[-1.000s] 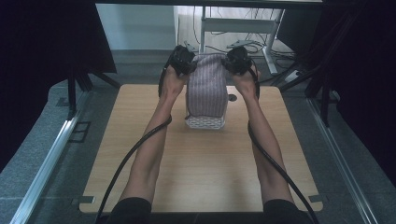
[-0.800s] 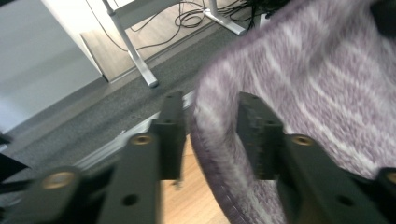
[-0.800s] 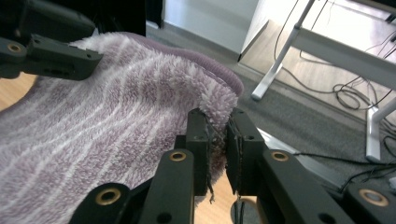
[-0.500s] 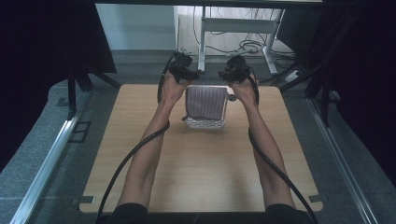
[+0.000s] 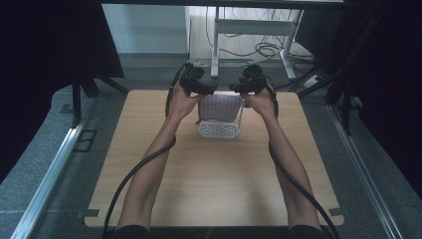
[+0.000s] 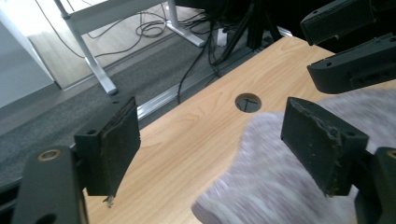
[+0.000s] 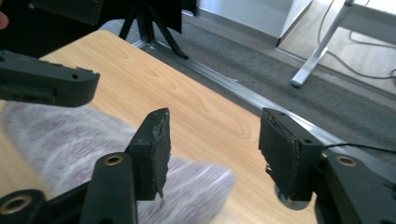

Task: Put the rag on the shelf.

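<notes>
Nearest you, your forearms run up the bare wooden table (image 5: 214, 184) from its near edge, cables trailing beside them, and nothing else lies on that stretch. Farther up, at the far middle of the table, the white slotted basket (image 5: 219, 129) stands with the grey-lilac cloth (image 5: 220, 107) bunched in its top. A second ago that cloth stood tall, stretched up between your two grippers; half a second ago it had dropped low; now it sits settled in the basket and both grippers have let go. I judge the stuffing step essentially done, with only a push-down or tidy-up left if any fabric rides over the rim. Your left gripper (image 5: 206, 90) and right gripper (image 5: 239, 88) hover just above the cloth's far edge, tips pointing at each other with a small gap between. The high view gives you the basket and how the cloth sits in it, but cannot show the jaws. The left gripper view does: its gripper (image 6: 212, 149) has jaws spread wide, empty, with blurred cloth (image 6: 275, 186) below and a round hole (image 6: 248, 102) in the table beyond. The right gripper view likewise shows its gripper (image 7: 212, 149) spread and empty over the cloth (image 7: 70, 135), with the floor rail (image 7: 233, 86) farthest off.
</notes>
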Available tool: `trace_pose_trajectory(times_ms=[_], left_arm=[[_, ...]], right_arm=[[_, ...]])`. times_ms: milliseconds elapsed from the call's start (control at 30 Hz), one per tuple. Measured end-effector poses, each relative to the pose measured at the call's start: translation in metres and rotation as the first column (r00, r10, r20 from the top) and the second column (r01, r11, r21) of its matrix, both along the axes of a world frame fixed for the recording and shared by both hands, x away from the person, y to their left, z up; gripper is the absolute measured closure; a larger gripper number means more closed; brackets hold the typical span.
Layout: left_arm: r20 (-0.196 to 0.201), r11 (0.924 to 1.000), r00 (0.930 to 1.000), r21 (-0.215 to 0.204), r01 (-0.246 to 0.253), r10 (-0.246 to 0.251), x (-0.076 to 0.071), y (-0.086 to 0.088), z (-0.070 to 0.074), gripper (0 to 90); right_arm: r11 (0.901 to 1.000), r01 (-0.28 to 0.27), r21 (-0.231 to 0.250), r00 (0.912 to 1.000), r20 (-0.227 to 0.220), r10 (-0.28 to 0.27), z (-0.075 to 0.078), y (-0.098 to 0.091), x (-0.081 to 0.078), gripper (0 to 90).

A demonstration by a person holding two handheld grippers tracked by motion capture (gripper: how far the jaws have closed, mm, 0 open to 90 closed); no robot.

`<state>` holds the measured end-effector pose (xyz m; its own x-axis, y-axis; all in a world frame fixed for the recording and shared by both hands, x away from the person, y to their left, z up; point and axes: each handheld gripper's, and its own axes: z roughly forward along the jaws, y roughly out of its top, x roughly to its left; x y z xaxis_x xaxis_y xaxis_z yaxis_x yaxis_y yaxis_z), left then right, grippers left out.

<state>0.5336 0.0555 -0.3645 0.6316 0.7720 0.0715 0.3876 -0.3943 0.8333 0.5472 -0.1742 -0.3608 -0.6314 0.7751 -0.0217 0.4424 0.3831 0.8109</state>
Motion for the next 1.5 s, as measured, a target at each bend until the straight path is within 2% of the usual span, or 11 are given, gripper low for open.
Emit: trace_pose_trajectory(times_ms=[133, 433, 567, 733, 1100, 1233, 1400, 1500], left_arm=[[-0.019, 0.9994, 0.9995, -0.026, 0.024, -0.025, -0.005, 0.001, 0.0, 15.5], [-0.048, 0.9931, 0.9959, -0.093, 0.072, -0.076, -0.021, 0.007, -0.001, 13.9], [-0.047, 0.9911, 0.9935, -0.088, 0.1, -0.104, -0.028, 0.01, -0.003, 13.1], [-0.05, 0.9919, 0.9925, -0.067, 0.108, -0.112, -0.038, 0.014, -0.006, 12.5], [-0.034, 0.9887, 0.9917, -0.089, 0.12, -0.124, -0.074, 0.028, -0.015, 12.0], [-0.026, 0.9891, 0.9909, -0.069, 0.13, -0.132, -0.09, 0.033, -0.025, 11.8], [-0.041, 0.9881, 0.9891, -0.066, 0.139, -0.142, -0.109, 0.04, -0.043, 11.7], [-0.046, 0.987, 0.9875, -0.062, 0.148, -0.151, -0.123, 0.043, -0.054, 11.7]], right_arm=[[0.9994, -0.013, 0.032, 0.9998, -0.014, 0.013, -0.001, -0.001, -0.006, 38.2], [0.9958, -0.051, 0.076, 0.9986, -0.009, 0.052, -0.004, -0.003, -0.024, 29.8], [0.9946, -0.066, 0.08, 0.9978, -0.004, 0.067, -0.005, -0.005, -0.034, 26.1], [0.9934, -0.08, 0.083, 0.9966, -0.013, 0.081, -0.007, -0.01, -0.047, 22.6], [0.99, -0.125, 0.066, 0.9919, -0.014, 0.126, -0.012, -0.023, -0.083, 16.0], [0.9891, -0.136, 0.055, 0.9902, -0.024, 0.138, -0.02, -0.027, -0.098, 14.2], [0.989, -0.145, 0.031, 0.9886, -0.039, 0.146, -0.037, -0.032, -0.114, 13.5], [0.9876, -0.153, 0.034, 0.9863, -0.057, 0.155, -0.05, -0.035, -0.123, 12.9]])
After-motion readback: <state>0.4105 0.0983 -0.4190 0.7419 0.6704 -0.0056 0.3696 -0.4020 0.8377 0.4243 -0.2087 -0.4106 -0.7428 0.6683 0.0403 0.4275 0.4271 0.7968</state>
